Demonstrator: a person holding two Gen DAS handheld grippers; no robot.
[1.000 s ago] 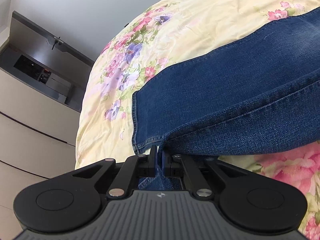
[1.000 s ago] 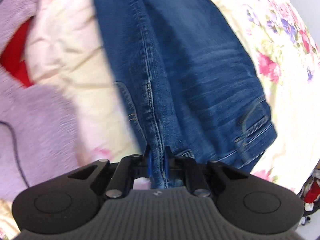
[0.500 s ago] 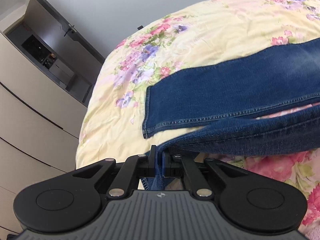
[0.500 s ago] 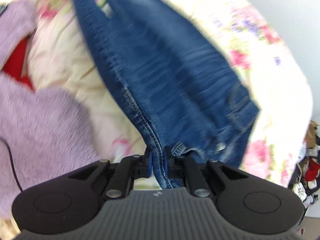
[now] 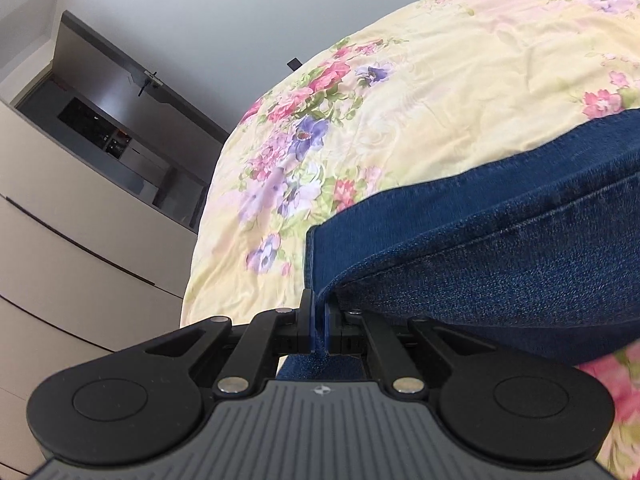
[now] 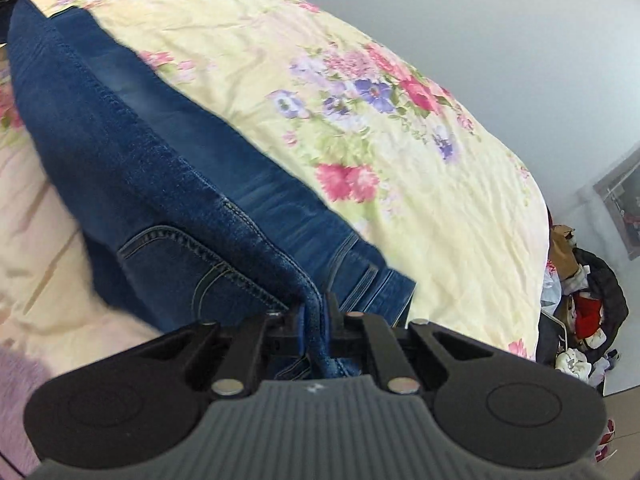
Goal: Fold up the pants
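Observation:
Blue jeans (image 5: 500, 248) lie across a floral bedspread (image 5: 440, 100). My left gripper (image 5: 319, 300) is shut on the hem corner of the upper leg, which hangs folded over the lower leg's hem. In the right wrist view the jeans (image 6: 160, 184) run from the top left down to my right gripper (image 6: 320, 304). That gripper is shut on the seamed edge at the waist, beside a stitched pocket (image 6: 180, 264). The held layer stands raised above the layer resting on the bedspread (image 6: 400, 80).
Pale drawer fronts (image 5: 80, 248) and a dark niche (image 5: 120, 136) stand left of the bed. A heap of clothes and bags (image 6: 580, 300) sits off the bed's right edge. A purple fluffy cloth (image 6: 16, 400) lies at the lower left of the right wrist view.
Both grippers rose and carried the held denim edge over the lower layer. The right wrist rolled, so the purple cloth slid to the picture's corner and more bedspread shows. Both grips stayed closed.

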